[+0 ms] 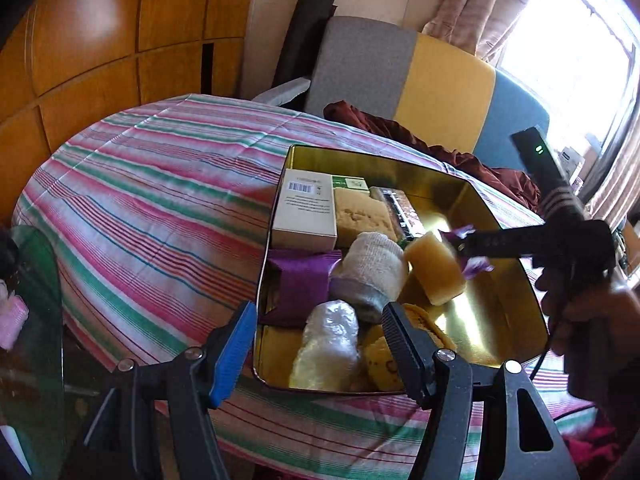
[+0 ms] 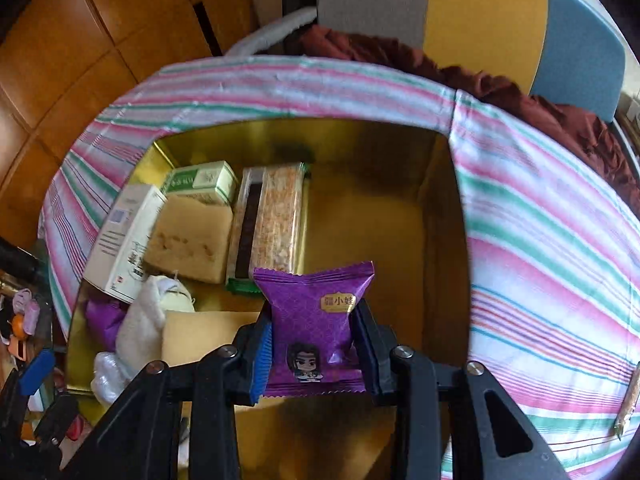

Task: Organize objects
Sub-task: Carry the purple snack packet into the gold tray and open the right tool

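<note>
Clamped on a crinkly purple foil snack packet [image 2: 316, 320], the right gripper [image 2: 312, 344] should release low over the gold metal tin's [image 2: 440, 216] bare floor, while the left gripper [image 1: 316, 344] hovers wide open, empty.

daylight from window [image 1: 576, 52] | blown-out glare | fisheye-warped edges

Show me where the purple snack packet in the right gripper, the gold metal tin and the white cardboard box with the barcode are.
purple snack packet [image 2: 316, 320]: right wrist view, middle of its printed front.
gold metal tin [image 2: 372, 216]: right wrist view, bare floor.
white cardboard box with the barcode [image 1: 306, 210]: left wrist view, top face.
</note>
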Demonstrator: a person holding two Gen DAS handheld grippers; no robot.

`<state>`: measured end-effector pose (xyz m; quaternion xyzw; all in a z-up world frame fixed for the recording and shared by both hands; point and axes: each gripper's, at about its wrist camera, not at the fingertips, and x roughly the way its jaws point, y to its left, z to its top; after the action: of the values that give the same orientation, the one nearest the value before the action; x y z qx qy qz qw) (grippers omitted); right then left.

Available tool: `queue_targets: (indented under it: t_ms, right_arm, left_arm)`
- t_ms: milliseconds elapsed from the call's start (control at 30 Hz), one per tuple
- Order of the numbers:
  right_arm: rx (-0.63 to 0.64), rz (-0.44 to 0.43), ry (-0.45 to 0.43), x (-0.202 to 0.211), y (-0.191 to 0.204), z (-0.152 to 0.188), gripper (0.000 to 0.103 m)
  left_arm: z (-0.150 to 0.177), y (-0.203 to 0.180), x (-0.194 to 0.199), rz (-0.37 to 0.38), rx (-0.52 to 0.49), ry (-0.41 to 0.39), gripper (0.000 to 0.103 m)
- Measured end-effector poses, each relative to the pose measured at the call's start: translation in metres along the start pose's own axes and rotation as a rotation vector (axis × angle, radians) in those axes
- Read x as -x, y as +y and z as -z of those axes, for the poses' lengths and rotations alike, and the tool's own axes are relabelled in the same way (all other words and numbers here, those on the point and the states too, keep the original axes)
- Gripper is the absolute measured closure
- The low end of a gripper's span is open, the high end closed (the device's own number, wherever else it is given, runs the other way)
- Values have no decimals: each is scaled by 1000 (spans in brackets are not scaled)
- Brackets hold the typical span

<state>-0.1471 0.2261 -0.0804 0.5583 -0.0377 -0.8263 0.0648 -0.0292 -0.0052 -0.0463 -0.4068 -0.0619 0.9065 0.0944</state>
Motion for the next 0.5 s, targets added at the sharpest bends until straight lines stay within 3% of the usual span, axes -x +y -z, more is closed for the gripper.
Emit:
queue_targets:
  t_ms: [200,267,367,500]
  right_arm:
    - [21,-38,19,-17,15,9,65]
    - [9,-36,7,-14,12,10,65]
    - [4,-23,-16,-5,7,13,55]
    - [-8,-28,-53,13,1,18,53]
  left_arm:
    - [1,2,-4,-4,6,10,36]
    - [0,1,-2,-6,2,2,34]
    - [0,-2,0,-9,-11,-11,33]
    - [-1,-7,6,-10,-26,-25,33]
